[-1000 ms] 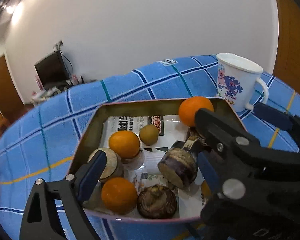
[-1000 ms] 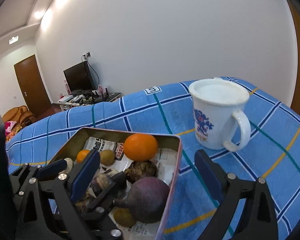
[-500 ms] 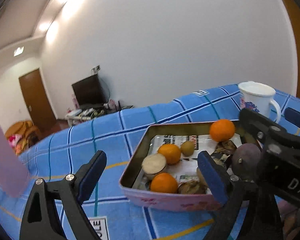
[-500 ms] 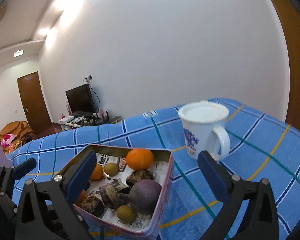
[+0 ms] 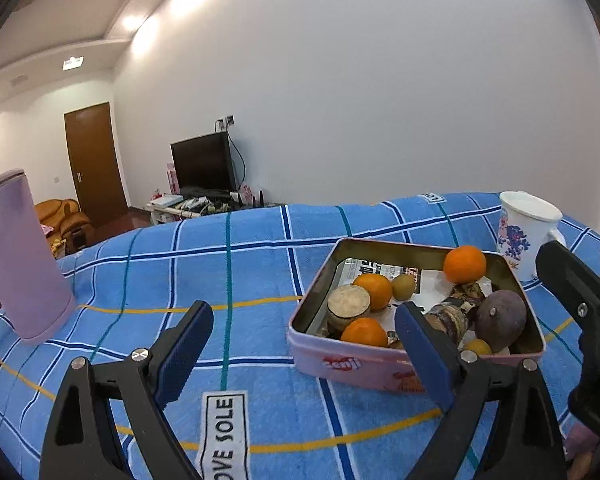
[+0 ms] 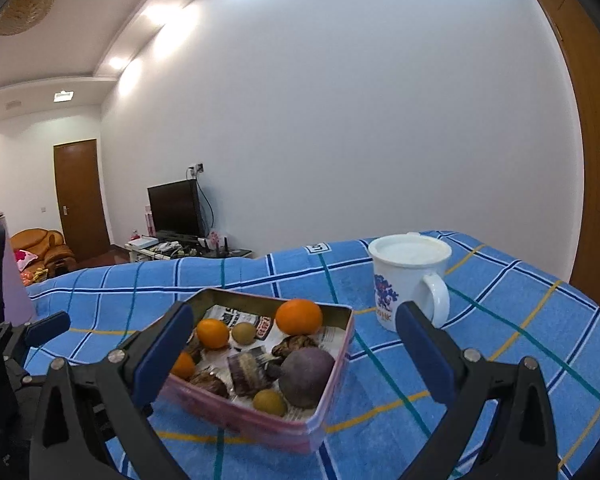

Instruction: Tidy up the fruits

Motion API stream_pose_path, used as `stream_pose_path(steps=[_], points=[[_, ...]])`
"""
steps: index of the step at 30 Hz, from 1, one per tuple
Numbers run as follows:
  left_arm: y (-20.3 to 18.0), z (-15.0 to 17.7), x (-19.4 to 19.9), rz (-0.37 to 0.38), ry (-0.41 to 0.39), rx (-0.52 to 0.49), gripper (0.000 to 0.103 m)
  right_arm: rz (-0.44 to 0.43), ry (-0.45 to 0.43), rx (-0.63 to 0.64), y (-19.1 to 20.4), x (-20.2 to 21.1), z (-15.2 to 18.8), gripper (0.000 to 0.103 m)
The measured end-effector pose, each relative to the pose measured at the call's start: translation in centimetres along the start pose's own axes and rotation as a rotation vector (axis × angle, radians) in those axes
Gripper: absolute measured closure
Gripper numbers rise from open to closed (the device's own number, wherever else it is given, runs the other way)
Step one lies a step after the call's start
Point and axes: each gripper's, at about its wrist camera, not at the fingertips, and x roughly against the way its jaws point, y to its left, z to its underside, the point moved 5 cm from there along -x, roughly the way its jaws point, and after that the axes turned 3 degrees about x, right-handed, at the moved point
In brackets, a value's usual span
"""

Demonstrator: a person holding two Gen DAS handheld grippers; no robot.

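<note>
White walls and a distant television frame a surface (image 5: pixel 240 272) covered by a blue checked cloth, on which a pink tin (image 5: pixel 352 364) lined with newspaper is set. The fruit is all found inside the tin: three oranges (image 5: pixel 464 264), a small kiwi (image 5: pixel 403 286), a round purple fruit (image 5: pixel 500 320), a small yellow-green fruit (image 6: pixel 269 402) at the near edge, and several brown, rough-skinned pieces whose kind cannot be told. A white mug (image 6: pixel 408 276) is stood just beyond the tin's right corner, and a lilac cup (image 5: pixel 18 256) is seen well apart at far left.

The left gripper (image 5: pixel 300 356) is held with its fingers (image 5: pixel 184 352) released and nothing between them; bare cloth is framed in the gap, and the tin lies ahead and to the right, partly behind the right-hand finger. The right gripper (image 6: pixel 292 356) is likewise spread wide and empty, and the tin is seen directly between and just beyond its fingers, low in its view. The right gripper's body is also visible at the right edge of the left view, beside the tin.

By judgement, the right hand is the better placed: the purple fruit and the yellow-green fruit sit nearest its fingers, straight ahead and below, so a short forward, downward reach would be needed. No fruit is seen outside the tin, so the sorting looks largely done.
</note>
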Motion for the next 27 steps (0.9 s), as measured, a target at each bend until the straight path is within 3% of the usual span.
stream_pose_path(steps=[15, 27], points=[[1.2, 1.2, 4.0, -0.029, -0.068, 0.029, 0.01, 0.019, -0.168, -0.028, -0.6, 6.0, 0.0, 0.0], [1.5, 1.2, 4.2, -0.041, -0.08, 0.04, 0.01, 0.021, -0.161, -0.003, -0.2, 5.7, -0.1, 0.0]])
